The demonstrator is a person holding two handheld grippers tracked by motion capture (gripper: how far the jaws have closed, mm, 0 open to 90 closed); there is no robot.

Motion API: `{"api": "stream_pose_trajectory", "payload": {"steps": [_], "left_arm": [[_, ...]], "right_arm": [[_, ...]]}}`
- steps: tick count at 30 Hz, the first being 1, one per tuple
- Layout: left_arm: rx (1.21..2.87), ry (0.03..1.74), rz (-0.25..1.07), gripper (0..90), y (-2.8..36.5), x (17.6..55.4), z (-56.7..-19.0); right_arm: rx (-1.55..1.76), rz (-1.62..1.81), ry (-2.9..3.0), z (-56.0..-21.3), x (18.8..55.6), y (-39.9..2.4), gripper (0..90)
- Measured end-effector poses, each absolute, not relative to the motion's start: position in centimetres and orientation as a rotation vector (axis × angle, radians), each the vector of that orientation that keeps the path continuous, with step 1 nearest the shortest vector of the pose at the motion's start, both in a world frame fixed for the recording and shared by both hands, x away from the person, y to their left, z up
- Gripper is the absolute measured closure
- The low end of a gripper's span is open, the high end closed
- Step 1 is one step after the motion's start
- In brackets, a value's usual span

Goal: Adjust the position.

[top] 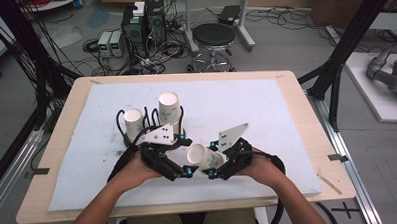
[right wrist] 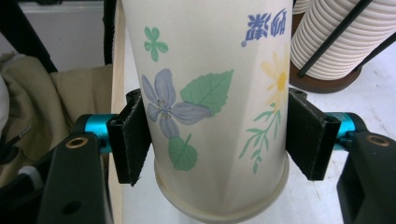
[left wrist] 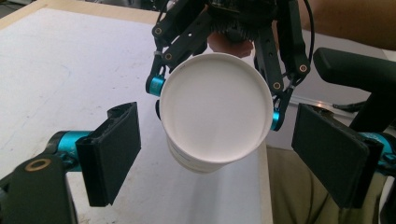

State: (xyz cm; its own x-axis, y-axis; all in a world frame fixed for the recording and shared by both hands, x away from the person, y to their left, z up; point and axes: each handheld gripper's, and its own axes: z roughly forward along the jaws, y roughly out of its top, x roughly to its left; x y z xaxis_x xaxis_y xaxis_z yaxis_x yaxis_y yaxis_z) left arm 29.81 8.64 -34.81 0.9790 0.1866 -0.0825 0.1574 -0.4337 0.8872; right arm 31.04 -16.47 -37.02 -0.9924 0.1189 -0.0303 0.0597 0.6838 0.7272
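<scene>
1. Paper cup (top: 204,157) with a flower print is what I've got in hand right now. It's lying tilted on its side in the air just above the counter (top: 296,93), with the open mouth aimed toward my left gripper (top: 188,171).

2. My right gripper (top: 212,174) is clamped on it. In the right gripper view the two black pads press the cup's (right wrist: 210,93) printed wall from either side, down near its base rim, and the wall looks a bit flattened where they bite.

3. My left gripper (left wrist: 215,154) is spread wide with nothing held. In the left gripper view I'm looking straight into the white inside of the cup (left wrist: 215,112). The cup hangs between and a bit beyond the two pads, with a clear gap on each side.

4. From the high view, both hands sit close together at the near edge of the white mat (top: 287,139), and the cup bridges the small space between the grippers.

5. Further back on the mat, just behind my left hand (top: 133,172), there's a cup holder rack (top: 152,121) with two stacks of cups (top: 169,107) standing upright in black wire guides. In the right gripper view one ribbed stack (right wrist: 336,37) shows at the top right on a brown round base (right wrist: 322,81).
</scene>
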Motion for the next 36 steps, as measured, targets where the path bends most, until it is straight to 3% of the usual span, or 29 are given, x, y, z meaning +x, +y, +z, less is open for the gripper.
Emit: {"api": "stream_pose_trajectory", "payload": {"steps": [18,31,36], "left_arm": [[2.115,0.221,0.006,18.6,7.5,30.2,-34.9],[2.153,0.171,-0.001,34.9,7.4,30.2,-35.1],[2.132,0.161,0.005,36.9,7.5,30.1,-35.1]], "right_arm": [[0.023,0.928,2.937,-35.1,31.3,-14.3,31.2],[-0.001,0.855,2.988,-35.2,31.2,-13.6,31.1],[0.086,0.968,2.965,-35.7,31.2,-14.2,20.3]]}}
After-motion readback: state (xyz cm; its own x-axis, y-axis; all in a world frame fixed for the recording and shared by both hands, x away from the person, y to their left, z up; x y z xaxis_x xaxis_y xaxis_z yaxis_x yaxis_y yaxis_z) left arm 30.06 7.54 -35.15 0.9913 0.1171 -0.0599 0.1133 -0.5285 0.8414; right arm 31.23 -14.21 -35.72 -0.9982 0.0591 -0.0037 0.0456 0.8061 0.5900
